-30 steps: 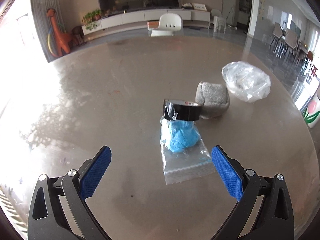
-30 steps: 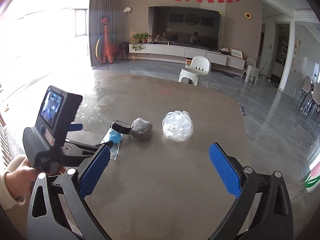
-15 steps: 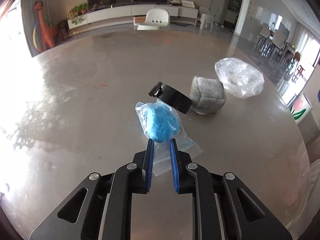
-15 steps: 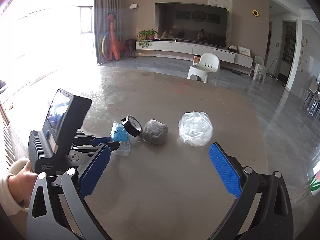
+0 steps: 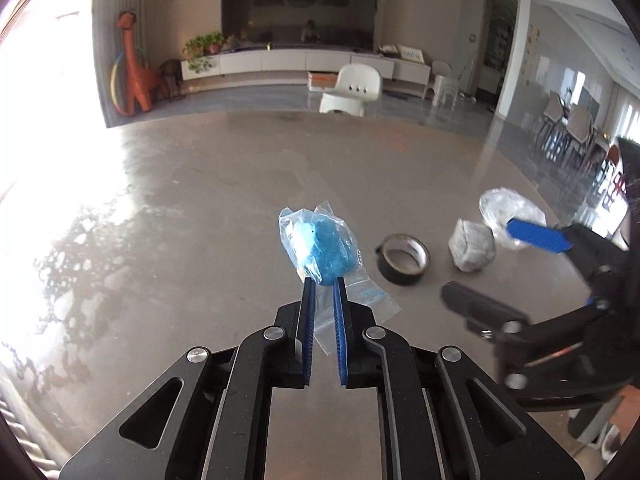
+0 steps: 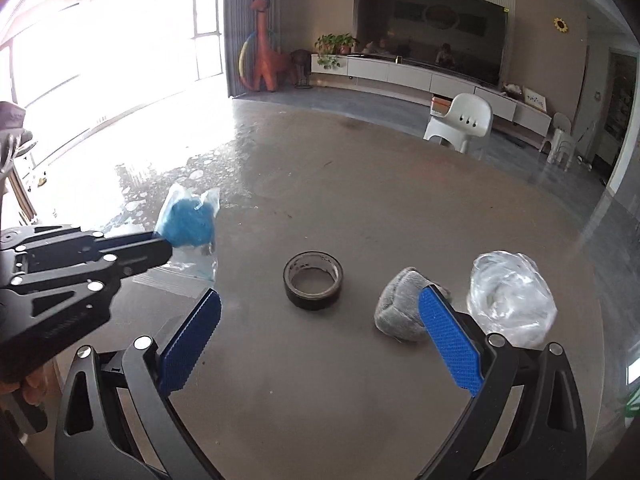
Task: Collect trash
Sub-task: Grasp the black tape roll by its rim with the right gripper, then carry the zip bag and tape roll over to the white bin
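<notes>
My left gripper [image 5: 323,282] is shut on a clear zip bag with a blue wad inside [image 5: 324,246] and holds it lifted above the table; the bag also shows in the right wrist view [image 6: 188,224]. A black tape roll [image 6: 313,280] lies flat on the table, also in the left wrist view [image 5: 403,258]. A grey crumpled lump [image 6: 400,312] and a clear crumpled plastic bag [image 6: 512,300] lie to its right. My right gripper [image 6: 320,320] is open and empty, just in front of the tape roll and the lump.
The round grey table [image 6: 360,208] has its edge close on the right. A white plastic chair [image 6: 460,120] stands beyond the far edge. Bright window glare covers the table's left side. My right gripper's fingers [image 5: 536,236] show at the right of the left wrist view.
My left gripper closed on the bag and lifted it off the table. The tape roll slid off the bag and lies flat. My right gripper moved forward toward the tape and lump.
</notes>
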